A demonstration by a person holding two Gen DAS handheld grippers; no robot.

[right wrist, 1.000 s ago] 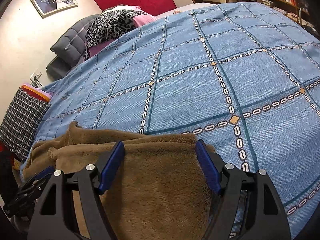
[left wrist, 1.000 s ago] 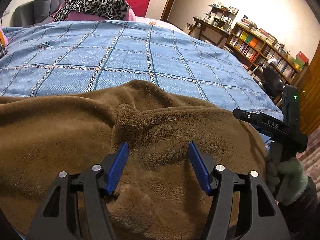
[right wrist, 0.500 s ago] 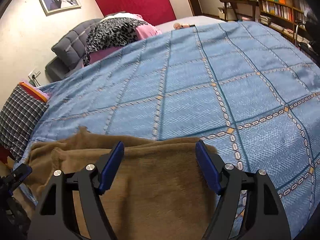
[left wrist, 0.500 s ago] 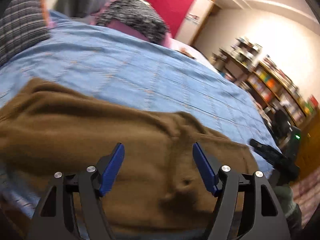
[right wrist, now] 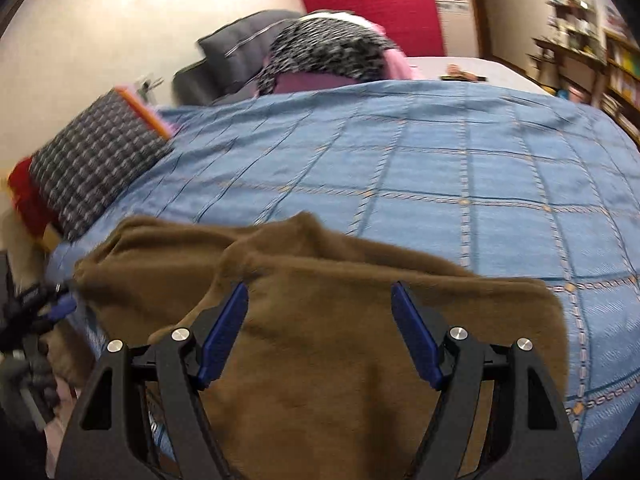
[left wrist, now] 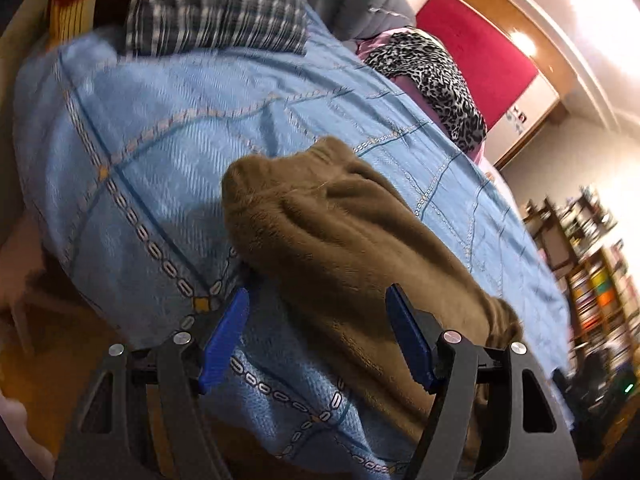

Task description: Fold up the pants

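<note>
Brown fleece pants (right wrist: 320, 320) lie spread along the near edge of a bed with a blue patterned cover (right wrist: 440, 168). In the left wrist view the pants (left wrist: 340, 248) run as a rumpled strip away to the right, and one end bunches up on the cover. My left gripper (left wrist: 320, 340) is open and empty, over the near edge of the pants at the bed's corner. My right gripper (right wrist: 320, 334) is open and empty, just above the flat part of the pants. The left gripper also shows at the far left of the right wrist view (right wrist: 60, 304).
A checked cushion (right wrist: 96, 160) with a red and orange item under it sits at the bed's left corner. Grey pillows (right wrist: 240, 56) and a leopard-print cloth (right wrist: 328, 52) lie at the far end. Bookshelves (left wrist: 600, 288) stand to the right. The bed edge drops off near both grippers.
My left gripper has swung left to the bed's corner, away from the middle of the pants. My right gripper has drawn back and turned left, so more of the pants shows. Both stay open.
</note>
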